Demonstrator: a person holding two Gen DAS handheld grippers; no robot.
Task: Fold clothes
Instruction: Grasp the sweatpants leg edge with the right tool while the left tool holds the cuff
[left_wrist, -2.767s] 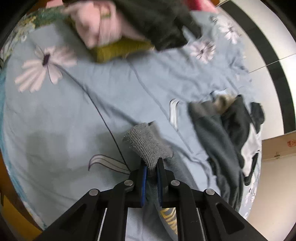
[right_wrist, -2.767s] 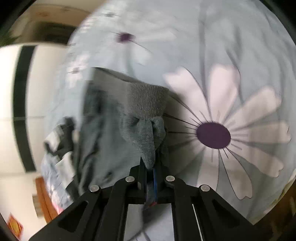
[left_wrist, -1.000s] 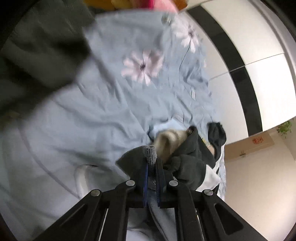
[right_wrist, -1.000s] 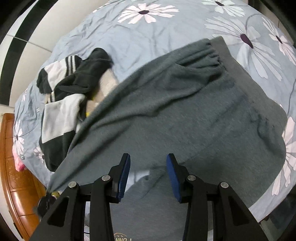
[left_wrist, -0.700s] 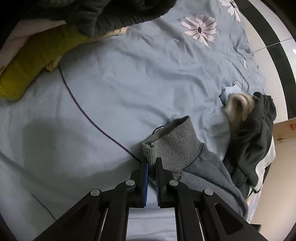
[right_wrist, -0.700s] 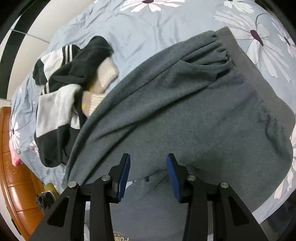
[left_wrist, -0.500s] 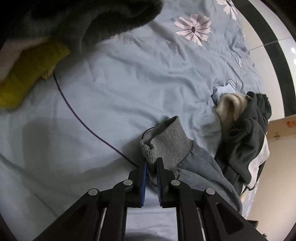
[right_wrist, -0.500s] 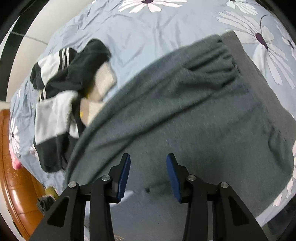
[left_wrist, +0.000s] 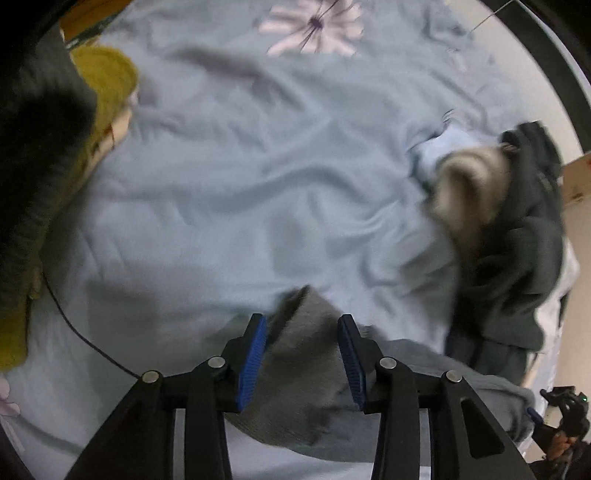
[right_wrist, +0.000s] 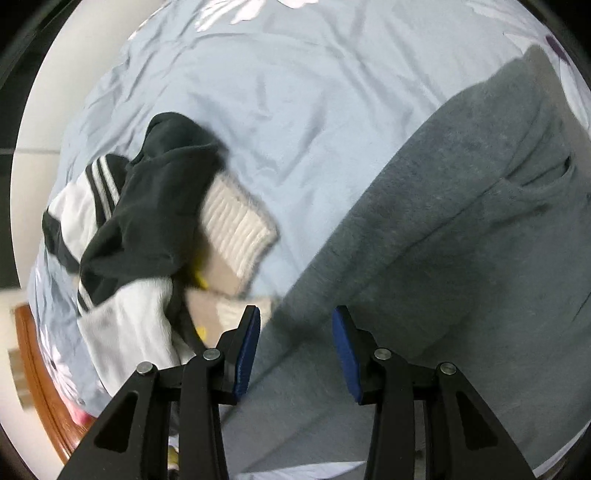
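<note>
As left tool (left_wrist: 302, 354) opens, cuff (left_wrist: 303, 325) between, untouched

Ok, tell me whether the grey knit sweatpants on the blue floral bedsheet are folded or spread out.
Spread out: the grey knit sweatpants lie flat across the blue floral bedsheet. Any fold near their hidden lower end cannot be told.

We count one grey sweatpants (right_wrist: 461, 229), one black-and-white striped jacket (right_wrist: 122, 206), one cream ribbed garment (right_wrist: 236, 221), one yellow knit (left_wrist: 107, 81), one flowered bedsheet (left_wrist: 221, 177).
</note>
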